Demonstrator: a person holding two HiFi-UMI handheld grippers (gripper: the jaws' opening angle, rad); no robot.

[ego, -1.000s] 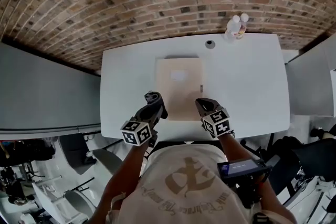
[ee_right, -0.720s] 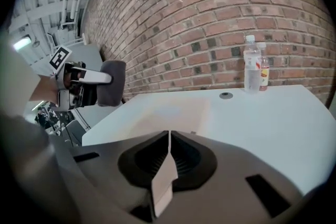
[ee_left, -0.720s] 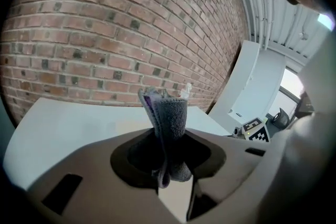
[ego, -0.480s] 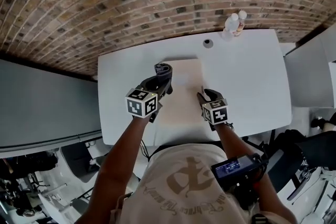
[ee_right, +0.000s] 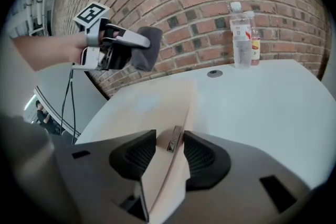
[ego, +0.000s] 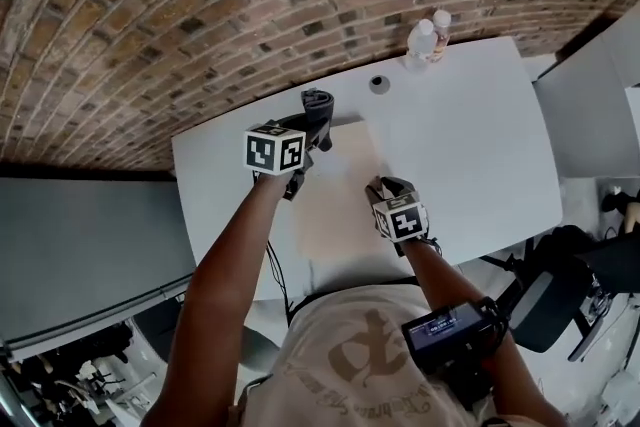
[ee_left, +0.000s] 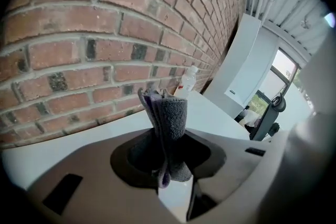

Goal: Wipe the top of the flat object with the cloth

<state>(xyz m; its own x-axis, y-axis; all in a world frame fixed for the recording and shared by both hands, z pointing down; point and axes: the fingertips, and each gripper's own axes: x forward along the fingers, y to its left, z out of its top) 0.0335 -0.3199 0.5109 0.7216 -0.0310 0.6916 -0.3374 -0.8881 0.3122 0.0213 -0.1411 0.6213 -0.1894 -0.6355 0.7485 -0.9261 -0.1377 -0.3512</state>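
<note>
Cloth (ego: 317, 102) sits bunched, clamped in my left tongs (ego: 311, 119), raised over the far left corner of the board (ego: 335, 205) on the table (ego: 470, 135). My right tongs (ego: 383, 187) have just been opening and stand wide, straddling the board's right edge at its clasp (ee_right: 171, 140), pads clear.

Both arms forward; left gripper (ego: 316, 107) clamped on cloth (ee_left: 169, 118), right gripper (ee_right: 173, 150) open.
Left arm (ego: 225, 265) is stretched far out, forearm bare, with its gripper tilted downward. Its jaws are closed tight on the folded grey cloth, which sticks out past the tips. Right arm (ego: 452, 280) is bent and closer to the body, gripper also angled down. Its jaws have just been opening and stand wide, straddling the edge of the flat board (ee_right: 152, 107). The pads seem clear of it, though the view is tight. Both grippers' marker cubes face up at the head camera.
</note>
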